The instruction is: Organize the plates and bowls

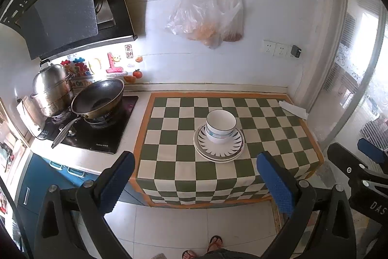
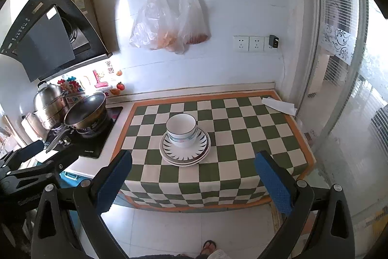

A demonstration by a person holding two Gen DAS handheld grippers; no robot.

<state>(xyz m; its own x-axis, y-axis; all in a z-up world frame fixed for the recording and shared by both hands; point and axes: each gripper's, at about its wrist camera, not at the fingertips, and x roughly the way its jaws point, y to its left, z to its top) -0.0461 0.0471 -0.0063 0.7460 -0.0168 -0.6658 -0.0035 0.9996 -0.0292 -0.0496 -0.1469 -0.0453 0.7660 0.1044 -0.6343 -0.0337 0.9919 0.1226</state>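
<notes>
1. The left gripper is showing two black plastic arms, each carrying a blue textured pad on its inner face.
2. Silver screws are sitting at the arm joints.
3. The right gripper is showing the same black frame and blue pads.
4. White lettering "DAS" is appearing on the right gripper's black body.
5. The person is wearing flip-flops.

Bright daylight floods from the window — blown-out glare there, fisheye bending and dark corners.
</notes>
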